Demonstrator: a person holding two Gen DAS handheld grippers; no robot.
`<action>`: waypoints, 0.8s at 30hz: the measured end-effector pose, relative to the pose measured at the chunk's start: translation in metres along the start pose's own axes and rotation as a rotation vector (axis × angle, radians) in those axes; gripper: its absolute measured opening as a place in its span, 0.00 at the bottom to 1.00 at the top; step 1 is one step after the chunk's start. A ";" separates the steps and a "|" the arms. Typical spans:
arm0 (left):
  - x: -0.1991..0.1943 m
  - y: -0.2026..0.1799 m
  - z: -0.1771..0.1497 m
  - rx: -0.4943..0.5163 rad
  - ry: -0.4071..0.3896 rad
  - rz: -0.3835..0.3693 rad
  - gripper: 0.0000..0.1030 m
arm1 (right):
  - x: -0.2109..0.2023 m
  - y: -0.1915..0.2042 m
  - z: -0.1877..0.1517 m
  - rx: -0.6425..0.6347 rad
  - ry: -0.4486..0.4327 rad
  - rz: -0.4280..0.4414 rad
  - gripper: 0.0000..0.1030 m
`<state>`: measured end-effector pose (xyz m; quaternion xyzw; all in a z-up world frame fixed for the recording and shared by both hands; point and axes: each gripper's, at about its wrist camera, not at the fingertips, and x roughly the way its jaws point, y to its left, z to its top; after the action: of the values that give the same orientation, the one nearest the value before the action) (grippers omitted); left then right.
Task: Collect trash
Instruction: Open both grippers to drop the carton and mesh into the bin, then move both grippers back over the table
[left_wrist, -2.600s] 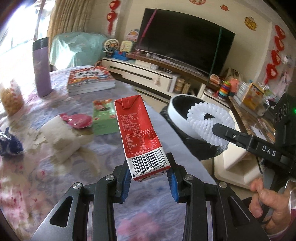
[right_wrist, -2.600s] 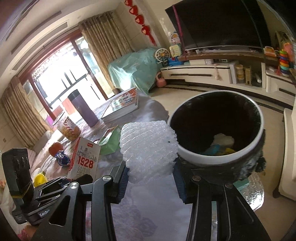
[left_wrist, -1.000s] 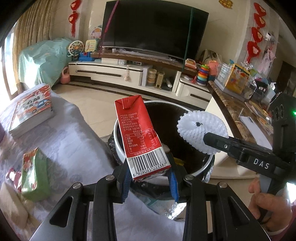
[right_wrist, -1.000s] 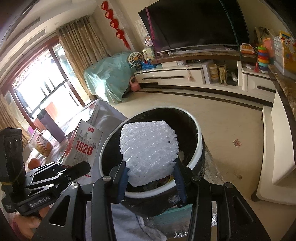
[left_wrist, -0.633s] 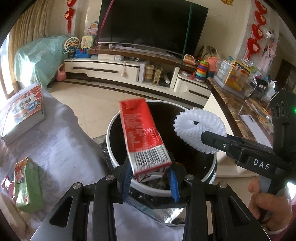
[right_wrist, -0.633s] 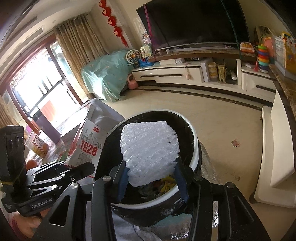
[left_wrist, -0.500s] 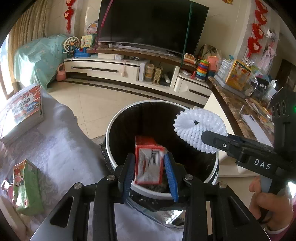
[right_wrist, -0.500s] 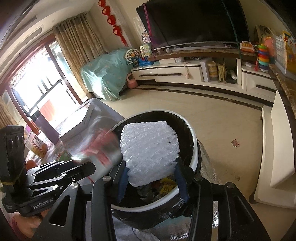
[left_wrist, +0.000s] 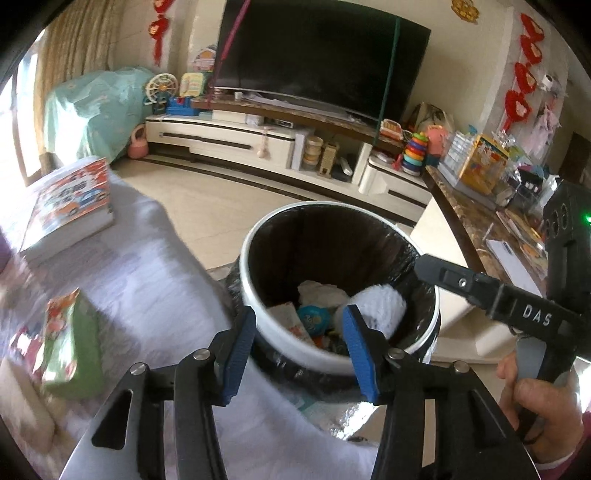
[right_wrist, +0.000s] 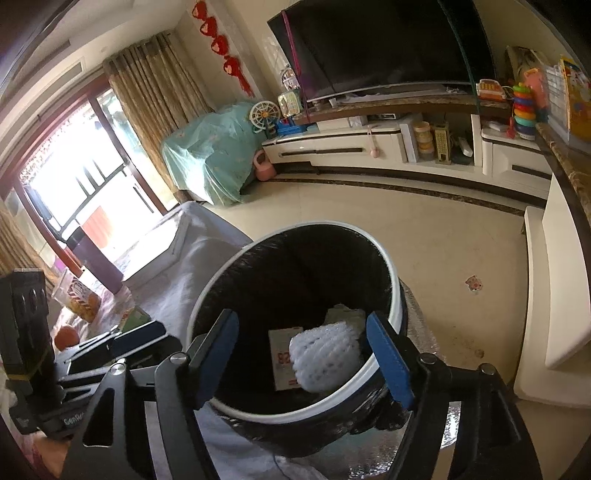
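Note:
A round trash bin with a white rim and black liner stands just past the table edge; it also shows in the right wrist view. Inside lie the red carton, the white foam net and other scraps. The foam net also shows in the left wrist view. My left gripper is open and empty over the bin's near rim. My right gripper is open and empty above the bin mouth.
A table with a pale floral cloth carries a green box and a stack of books. A purple flask and a snack bag stand farther back. A TV cabinet lines the far wall.
Both grippers opened over the bin. The red carton dropped from the left gripper and the white foam net dropped from the right gripper; both now lie inside the bin.

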<state>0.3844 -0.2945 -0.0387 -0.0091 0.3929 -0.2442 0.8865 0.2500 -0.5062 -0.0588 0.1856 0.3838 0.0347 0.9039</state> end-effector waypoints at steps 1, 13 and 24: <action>-0.005 0.002 -0.005 -0.010 -0.004 0.006 0.50 | -0.002 0.003 -0.002 0.001 -0.007 0.004 0.73; -0.069 0.029 -0.073 -0.132 -0.033 0.069 0.59 | -0.013 0.046 -0.033 -0.008 -0.014 0.076 0.89; -0.125 0.056 -0.124 -0.235 -0.036 0.144 0.62 | -0.006 0.092 -0.068 -0.043 0.036 0.141 0.90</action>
<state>0.2498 -0.1683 -0.0501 -0.0891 0.4024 -0.1322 0.9015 0.2048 -0.4007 -0.0646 0.1920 0.3853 0.1100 0.8959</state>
